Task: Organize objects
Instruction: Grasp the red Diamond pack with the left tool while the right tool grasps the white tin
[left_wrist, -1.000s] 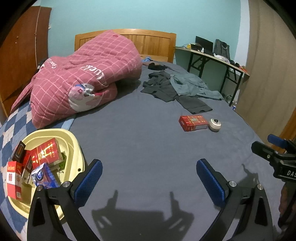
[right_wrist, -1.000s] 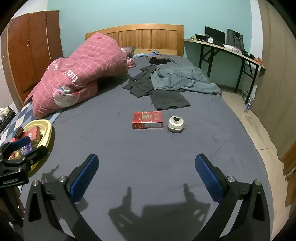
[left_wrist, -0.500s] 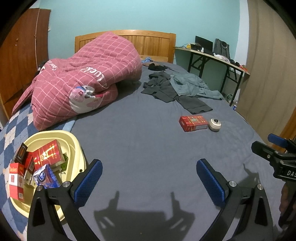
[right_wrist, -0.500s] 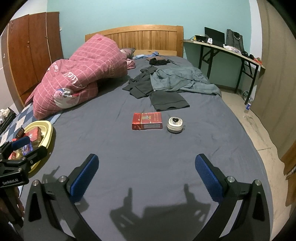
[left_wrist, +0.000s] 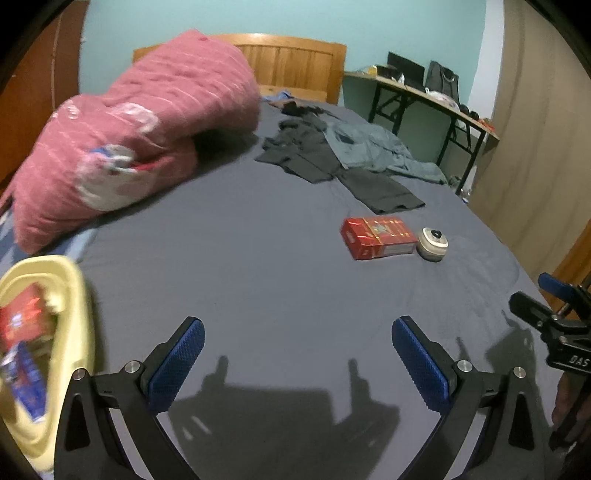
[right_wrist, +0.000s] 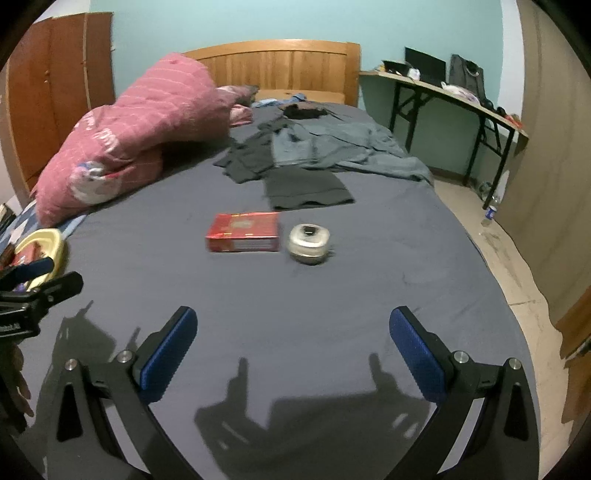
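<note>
A red box (left_wrist: 377, 237) (right_wrist: 242, 232) lies flat on the grey bedsheet, and a small round grey tin (left_wrist: 432, 244) (right_wrist: 309, 243) sits just to its right. A pale yellow basin (left_wrist: 72, 325) (right_wrist: 55, 243) at the bed's left edge holds several boxes, red and blue. My left gripper (left_wrist: 297, 363) is open above bare sheet, well short of the red box. My right gripper (right_wrist: 291, 354) is open too, nothing between its fingers, with box and tin ahead of it.
A folded pink quilt (left_wrist: 140, 136) fills the left part of the bed. Dark and grey clothes (right_wrist: 306, 162) lie spread beyond the box. A wooden headboard (right_wrist: 280, 70) stands behind, a desk (right_wrist: 454, 99) along the right wall, a wardrobe (right_wrist: 55, 92) at left.
Both grippers have moved forward toward the red box and tin, which now appear larger. The left view has swung right, pushing the basin to the frame's edge. Both stay open.
</note>
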